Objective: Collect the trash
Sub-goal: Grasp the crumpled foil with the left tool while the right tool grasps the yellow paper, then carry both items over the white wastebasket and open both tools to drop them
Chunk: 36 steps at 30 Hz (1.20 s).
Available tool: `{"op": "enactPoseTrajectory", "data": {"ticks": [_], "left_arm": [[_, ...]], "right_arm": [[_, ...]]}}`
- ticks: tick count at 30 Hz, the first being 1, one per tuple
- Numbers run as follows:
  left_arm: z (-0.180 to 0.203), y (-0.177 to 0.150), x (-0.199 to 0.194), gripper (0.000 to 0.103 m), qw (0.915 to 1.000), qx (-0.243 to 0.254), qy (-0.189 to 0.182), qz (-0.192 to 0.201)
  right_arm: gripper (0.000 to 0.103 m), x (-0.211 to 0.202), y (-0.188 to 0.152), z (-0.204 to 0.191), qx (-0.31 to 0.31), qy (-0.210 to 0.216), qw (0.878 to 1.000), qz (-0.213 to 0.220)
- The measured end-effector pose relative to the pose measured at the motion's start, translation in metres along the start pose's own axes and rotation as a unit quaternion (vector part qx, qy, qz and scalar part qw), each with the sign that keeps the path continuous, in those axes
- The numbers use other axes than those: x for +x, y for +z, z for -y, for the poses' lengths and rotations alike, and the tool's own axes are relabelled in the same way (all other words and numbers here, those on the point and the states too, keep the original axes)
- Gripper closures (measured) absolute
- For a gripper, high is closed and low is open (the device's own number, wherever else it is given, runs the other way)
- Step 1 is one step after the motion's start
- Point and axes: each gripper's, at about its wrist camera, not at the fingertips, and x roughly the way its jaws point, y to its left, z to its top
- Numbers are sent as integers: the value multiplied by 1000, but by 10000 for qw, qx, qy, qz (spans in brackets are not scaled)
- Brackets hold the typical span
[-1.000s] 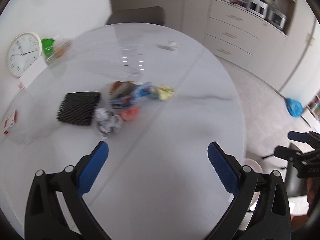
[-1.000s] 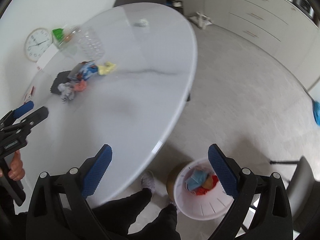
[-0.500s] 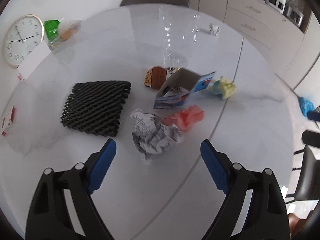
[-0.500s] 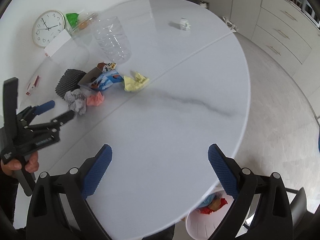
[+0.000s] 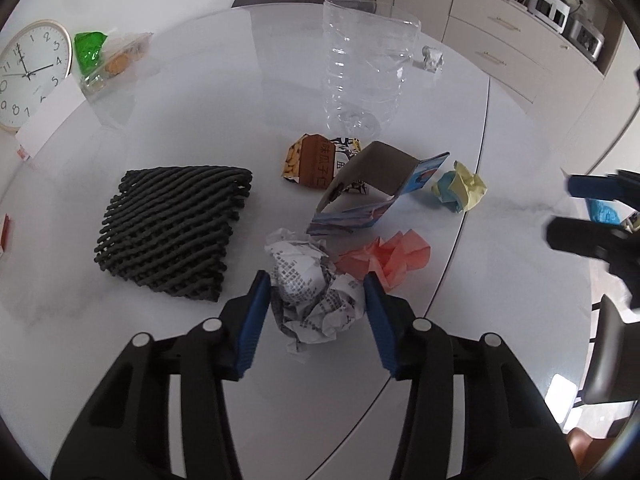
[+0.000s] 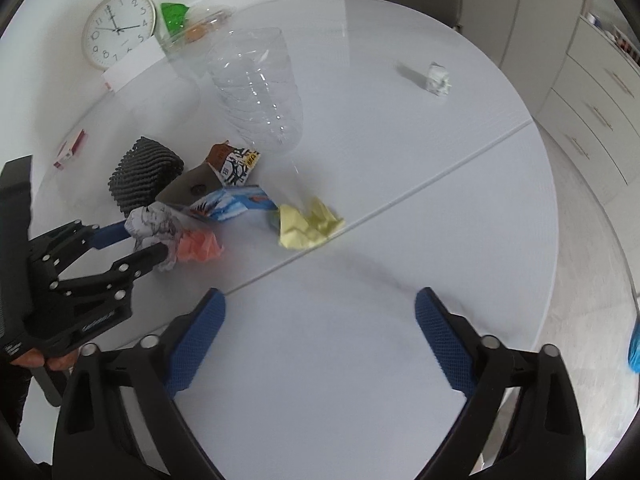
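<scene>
One crumpled ball of printed newspaper (image 5: 310, 286) between the blue pads of the left tool (image 5: 314, 298).
Pads flank the ball, narrowly parted; firm grip cannot be told. It lies on the white round surface (image 5: 208, 128) beside a pink paper wad (image 5: 390, 258) and black foam netting (image 5: 172, 232). Right tool (image 6: 320, 320) gapes wide, holding nothing.

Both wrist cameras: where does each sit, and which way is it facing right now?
Left wrist: on the left gripper, looking down along its fingers at the newspaper ball between them; the right gripper shows at the right edge.
Right wrist: on the right gripper, open above bare table, facing the trash pile; the left gripper and a hand show at left.
Shared: newspaper ball, pink paper, clock.
</scene>
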Motion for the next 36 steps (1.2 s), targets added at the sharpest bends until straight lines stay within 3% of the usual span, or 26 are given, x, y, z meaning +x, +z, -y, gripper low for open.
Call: {"op": "enactPoseTrajectory", "data": {"ticks": [10,15,19,21,27,36], "left_arm": [[-7,-13,-33,57,9990,-429,-57,141],[-9,-22,-51,57,9985,-516,-54,193],[-9,-27,-60,57,9983,-552,-70,185],[-9,-28,-63,57,9981,-578,-109,171],[5,-32,-75,57,9987,-412,-215,187],[42,-39,-102,57,9981,-85,-542,269]], "right_arm": [[29,51,32,-14,-458,-70,9986,-249],[51,67,37,-13,-458,-150,9981,-396],[56,64,36,-9,-346,-101,9987,-360],[61,60,34,-6,-265,-60,9990,-346],[62,26,13,8,111,51,9998,-149],[62,-49,-61,32,747,147,9970,140]]}}
